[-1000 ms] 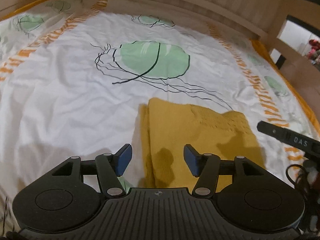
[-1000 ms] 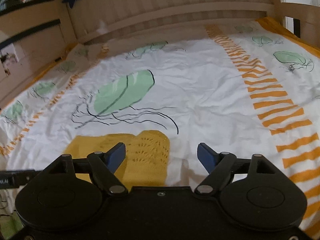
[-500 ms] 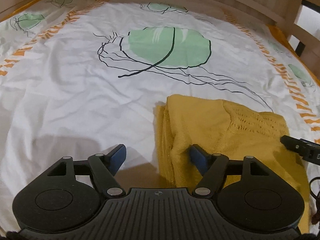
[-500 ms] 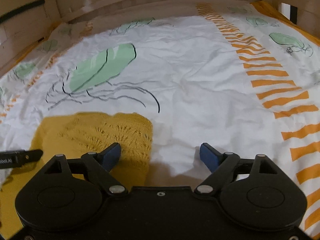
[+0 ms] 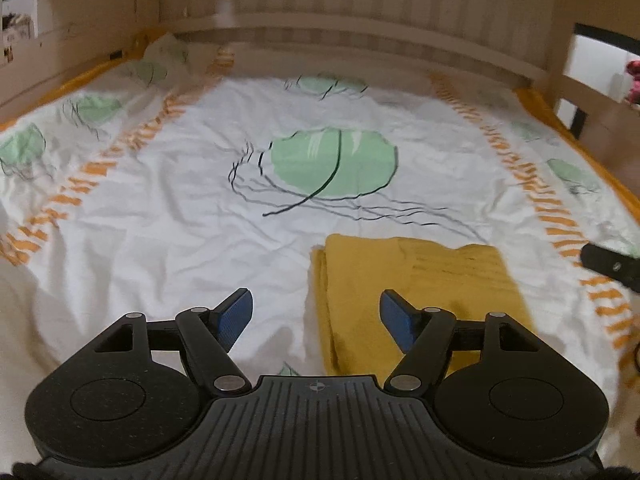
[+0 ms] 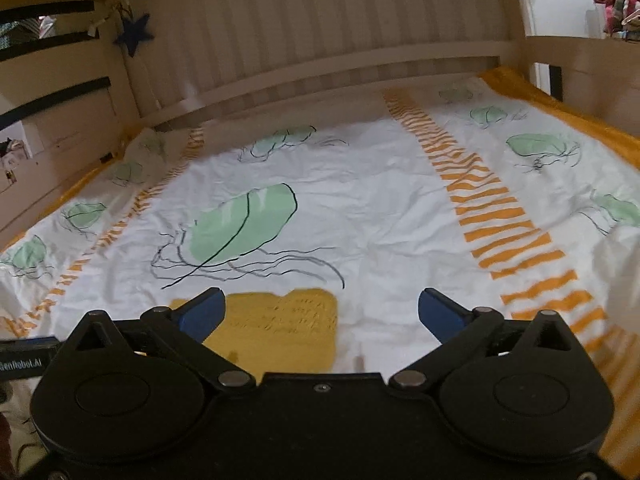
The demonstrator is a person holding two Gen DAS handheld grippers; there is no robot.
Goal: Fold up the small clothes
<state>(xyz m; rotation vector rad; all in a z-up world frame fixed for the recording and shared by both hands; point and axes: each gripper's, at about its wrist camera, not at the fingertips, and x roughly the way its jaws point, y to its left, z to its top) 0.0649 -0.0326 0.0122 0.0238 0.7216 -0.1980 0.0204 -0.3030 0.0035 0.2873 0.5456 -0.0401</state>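
The white bedsheet printed with green leaf shapes and orange dashed stripes (image 5: 160, 232) covers the whole work surface, bounded at the far end by a pale slatted wooden bed frame (image 5: 360, 8); on it lies the task's thing, a mustard-yellow knitted garment folded into a compact rectangle (image 5: 420, 280), resting flat near the front of the sheet. The deciding relation: in the left wrist view the garment lies ahead and to the right of the left gripper (image 5: 316, 316), its stacked left edge running away from the camera just inside the right pad, so its long axis appears to run front to back; in the right wrist view the same garment (image 6: 280, 328) lies ahead and to the left of the right gripper (image 6: 320, 312), behind the left pad; the garment therefore sits between the two hands, neither clearly nearer. Left gripper: jaws spread, nothing between the pads; right gripper: jaws have just been opening and stand very wide, nothing held. Hidden or doubtful: the garment's near edge is cut off by both gripper bodies; layer count cannot be told; both views are motion-blurred; only a black tip of the other gripper shows at each frame edge.
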